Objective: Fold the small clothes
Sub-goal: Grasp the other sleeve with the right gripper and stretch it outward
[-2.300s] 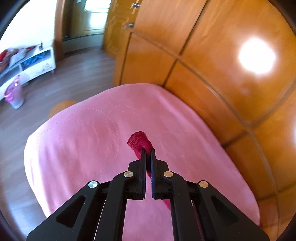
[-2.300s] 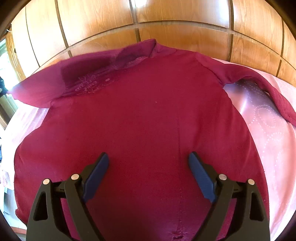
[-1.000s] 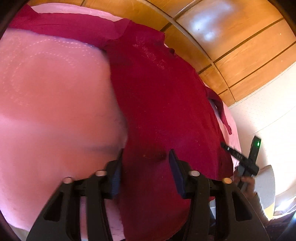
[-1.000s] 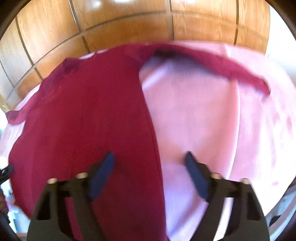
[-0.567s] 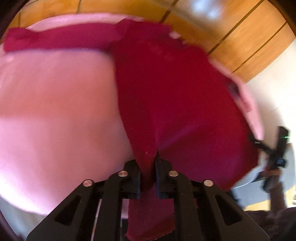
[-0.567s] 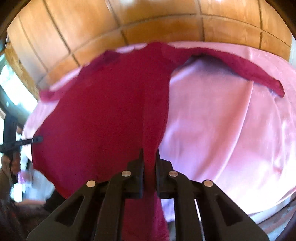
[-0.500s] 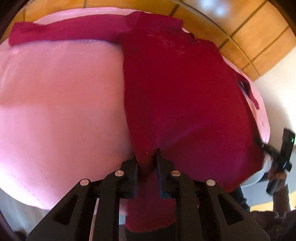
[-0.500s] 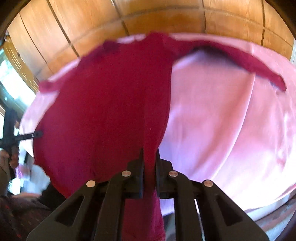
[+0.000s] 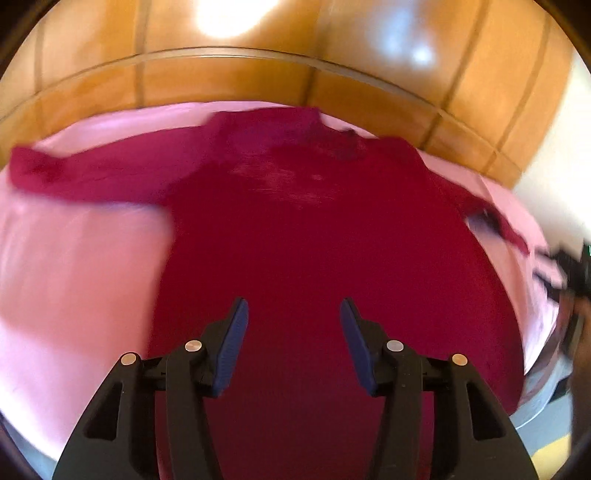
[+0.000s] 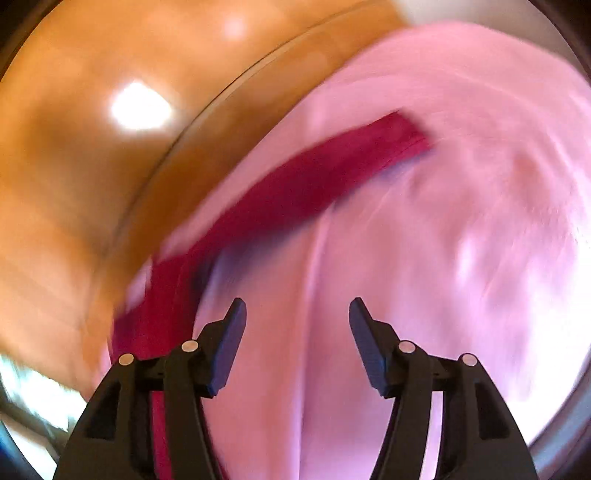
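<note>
Red top (image 9: 314,236) lies spread on pink sheet (image 9: 74,266).
Left gripper (image 9: 293,314) and right gripper (image 10: 297,314): jaws just opened, gripping nothing.

Wall behind: glossy orange-brown wooden panelling (image 9: 229,85), split into large rectangles by dark grooves; it runs across the top of the left wrist view and fills the left side of the right wrist view (image 10: 74,184).
Light: bright white glare patches on the wood, one near the top of the left wrist view (image 9: 232,18), one in the right wrist view (image 10: 140,107).
Side wall: a pale cream wall (image 9: 554,155) meets the panelling at the right edge.
Bed: a pink bedspread with faint sheen and soft creases (image 10: 461,258) reaches up to the panelling.
Sharpness: both views blurred, the right wrist view heavily.
</note>
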{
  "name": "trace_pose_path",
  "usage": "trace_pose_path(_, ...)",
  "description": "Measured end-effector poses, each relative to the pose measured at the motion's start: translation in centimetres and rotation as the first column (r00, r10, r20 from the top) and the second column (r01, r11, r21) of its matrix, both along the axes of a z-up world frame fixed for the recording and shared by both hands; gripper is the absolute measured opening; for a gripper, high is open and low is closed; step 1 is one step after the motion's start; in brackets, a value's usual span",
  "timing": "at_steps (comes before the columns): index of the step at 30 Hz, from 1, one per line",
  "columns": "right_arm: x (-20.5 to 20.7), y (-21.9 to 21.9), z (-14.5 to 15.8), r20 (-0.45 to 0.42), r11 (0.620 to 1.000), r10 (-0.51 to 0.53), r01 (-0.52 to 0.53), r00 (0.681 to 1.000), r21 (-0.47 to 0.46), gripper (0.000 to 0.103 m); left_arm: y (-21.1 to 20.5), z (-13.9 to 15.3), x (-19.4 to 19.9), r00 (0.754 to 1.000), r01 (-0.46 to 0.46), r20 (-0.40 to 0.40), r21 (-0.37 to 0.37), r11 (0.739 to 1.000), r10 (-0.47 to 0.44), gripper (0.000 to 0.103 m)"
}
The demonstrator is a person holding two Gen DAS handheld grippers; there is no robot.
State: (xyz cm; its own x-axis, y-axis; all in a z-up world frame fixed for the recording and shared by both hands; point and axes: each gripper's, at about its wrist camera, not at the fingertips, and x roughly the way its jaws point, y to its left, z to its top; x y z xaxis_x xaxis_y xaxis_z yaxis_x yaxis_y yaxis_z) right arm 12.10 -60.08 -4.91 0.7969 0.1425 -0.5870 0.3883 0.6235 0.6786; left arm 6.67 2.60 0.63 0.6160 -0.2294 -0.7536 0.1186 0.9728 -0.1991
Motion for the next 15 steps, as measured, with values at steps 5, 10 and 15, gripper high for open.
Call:
trace_pose_path(5,5.6,-4.8,-2.5,-0.046,0.985,-0.148,0.152,0.988,0.084,0.057,-4.2,-1.2,2.0,0.997,0.072,-0.008,0.015,0.997,-0.072,0.051)
trace_pose_path(10,10.7,-5.5,-2.0,-0.124,0.990,-0.135,0.130,0.983,-0.049,0.015,-6.4,-2.7,3.9,0.995,0.088,-0.056,0.015,0.996,-0.087,0.051)
trace_pose_path(15,11.0,-5.2,2.5,-0.110,0.923,-0.152,0.101,0.982,-0.372,0.005,-6.7,-3.6,3.8,0.994,0.090,-0.061,0.045,0.995,-0.087,0.053)
